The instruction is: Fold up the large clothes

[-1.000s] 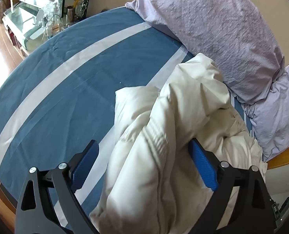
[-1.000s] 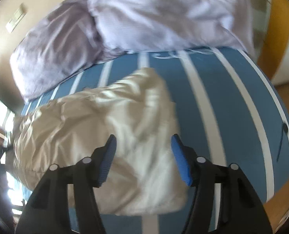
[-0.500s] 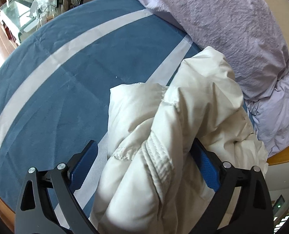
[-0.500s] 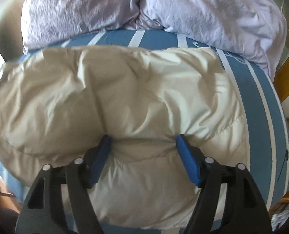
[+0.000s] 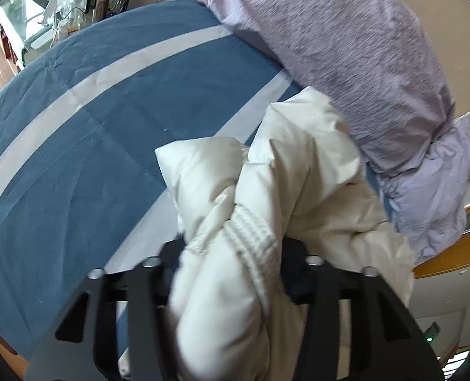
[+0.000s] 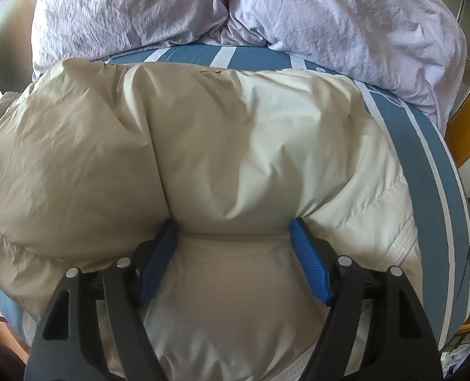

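A cream puffy down jacket (image 6: 235, 146) lies bunched on the blue bed with white stripes (image 5: 76, 146). In the left wrist view the jacket (image 5: 282, 171) fills the lower middle; my left gripper (image 5: 231, 273) is shut on a bunched fold with a ribbed cuff (image 5: 251, 238), its pads hidden by fabric. In the right wrist view my right gripper (image 6: 235, 247) is open, its blue pads (image 6: 311, 270) pressed into the jacket's near edge with fabric bulging between them.
Lilac pillows (image 5: 346, 47) (image 6: 330, 16) lie at the head of the bed behind the jacket. A cluttered side table (image 5: 44, 22) stands beyond the far edge. A wooden bed frame (image 6: 466, 133) runs along the right.
My left gripper has closed on the jacket's bunched fold, which was loose between open jaws before. My right gripper has come down onto the jacket's near edge and stays open.
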`<state>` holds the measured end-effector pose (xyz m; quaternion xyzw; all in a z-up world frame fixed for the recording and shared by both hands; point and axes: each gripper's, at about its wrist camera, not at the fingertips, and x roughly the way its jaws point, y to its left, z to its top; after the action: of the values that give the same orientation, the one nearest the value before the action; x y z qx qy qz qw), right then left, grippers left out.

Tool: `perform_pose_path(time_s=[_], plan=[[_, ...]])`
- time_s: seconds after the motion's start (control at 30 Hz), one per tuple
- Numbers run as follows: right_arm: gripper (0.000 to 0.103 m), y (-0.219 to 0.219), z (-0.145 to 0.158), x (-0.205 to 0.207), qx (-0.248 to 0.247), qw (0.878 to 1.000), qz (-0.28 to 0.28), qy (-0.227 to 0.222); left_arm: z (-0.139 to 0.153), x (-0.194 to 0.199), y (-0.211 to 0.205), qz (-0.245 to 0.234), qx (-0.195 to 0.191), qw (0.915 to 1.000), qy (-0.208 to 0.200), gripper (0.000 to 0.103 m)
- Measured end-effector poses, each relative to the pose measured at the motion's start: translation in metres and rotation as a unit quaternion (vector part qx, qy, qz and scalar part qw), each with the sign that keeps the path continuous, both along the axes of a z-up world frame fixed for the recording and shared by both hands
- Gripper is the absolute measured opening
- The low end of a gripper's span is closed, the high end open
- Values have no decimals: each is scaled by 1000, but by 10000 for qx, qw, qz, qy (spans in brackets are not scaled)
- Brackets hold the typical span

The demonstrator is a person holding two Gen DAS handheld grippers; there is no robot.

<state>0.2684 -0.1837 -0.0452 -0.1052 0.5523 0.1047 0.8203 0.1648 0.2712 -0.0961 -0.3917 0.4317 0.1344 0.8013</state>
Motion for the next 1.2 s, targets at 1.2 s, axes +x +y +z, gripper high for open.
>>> perform_pose_path(time_s=[1.2], plan=[[72,-39,17,-8,691,9969,-357,-82,165,72,-314,-2420,-457,9580,-1469,27]])
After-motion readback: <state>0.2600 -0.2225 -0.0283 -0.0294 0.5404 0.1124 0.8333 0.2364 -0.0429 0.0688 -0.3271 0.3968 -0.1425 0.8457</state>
